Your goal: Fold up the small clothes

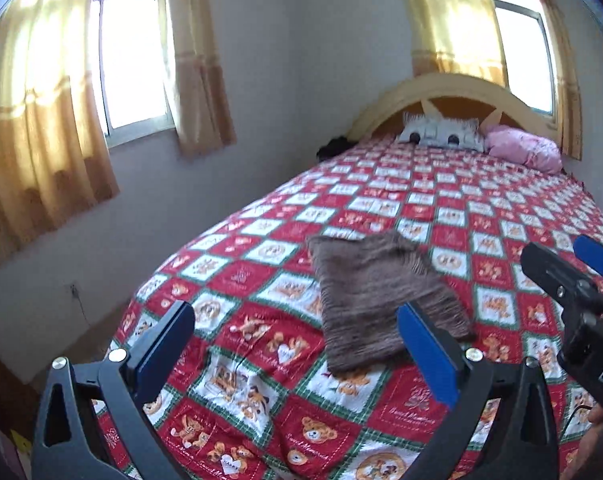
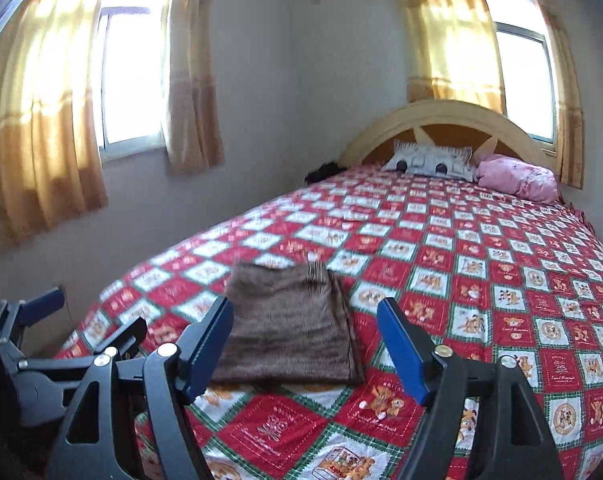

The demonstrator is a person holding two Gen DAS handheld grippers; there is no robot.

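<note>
Your left gripper (image 1: 295, 344): jaws spread wide, nothing between the blue pads, nothing touched; it hangs above the near corner of the bed.
Your right gripper (image 2: 305, 338): jaws also wide apart, holding nothing, raised over the near edge of the bed; in the left view it shows at the far right (image 1: 573, 268).
Left gripper seen from the right view (image 2: 41, 312): low at the left edge, beside your right fingers.
Folded cloth (image 2: 289, 328): a brown knitted piece, folded flat into a rough rectangle; it lies just ahead of your right fingers, centred in the gap between them, apart from both pads. From the left view (image 1: 385, 300) it sits ahead and towards the right finger, whose pad overlaps its near corner in the picture; contact cannot be told.
Bedspread (image 1: 261, 264): red and white checks with teddy-bear prints, lying smooth under and around the cloth.
Pillows: a grey patterned pillow (image 2: 431, 162) and a pink pillow (image 2: 519, 178), well beyond your fingers at the far end.
Headboard (image 2: 441, 114): arched, pale yellow, behind the pillows.
Room: grey walls; a window with yellow curtains (image 2: 41, 120) ahead left, another window (image 2: 521, 76) above the headboard.
</note>
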